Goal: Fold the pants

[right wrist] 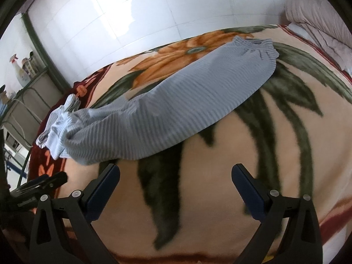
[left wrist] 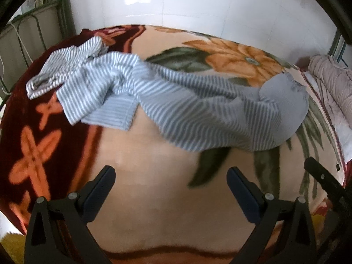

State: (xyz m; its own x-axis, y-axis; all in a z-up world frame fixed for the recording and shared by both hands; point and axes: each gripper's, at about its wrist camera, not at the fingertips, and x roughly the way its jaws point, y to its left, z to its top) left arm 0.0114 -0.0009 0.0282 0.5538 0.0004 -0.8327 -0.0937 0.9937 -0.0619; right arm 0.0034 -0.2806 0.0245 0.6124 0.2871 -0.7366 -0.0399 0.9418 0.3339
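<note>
Grey-and-white striped pants [left wrist: 176,105] lie stretched across a floral blanket [left wrist: 154,187], elastic waistband at the right [left wrist: 292,83], legs crumpled in a heap at the left [left wrist: 72,74]. In the right wrist view the same pants [right wrist: 167,114] run diagonally, waistband [right wrist: 255,46] at the far upper right. My left gripper [left wrist: 171,176] hovers open above bare blanket, short of the pants' near edge. My right gripper [right wrist: 176,173] is open too, just below the pants' near edge, nothing between its fingers. Each gripper shows at the edge of the other's view: the right one [left wrist: 325,180], the left one [right wrist: 44,182].
A white tiled wall [left wrist: 176,0] rises behind the bed. A folded pinkish quilt [left wrist: 330,83] lies at the right end of the bed. A green metal bed frame [right wrist: 37,44] and a shelf with bottles [right wrist: 19,68] stand at the left.
</note>
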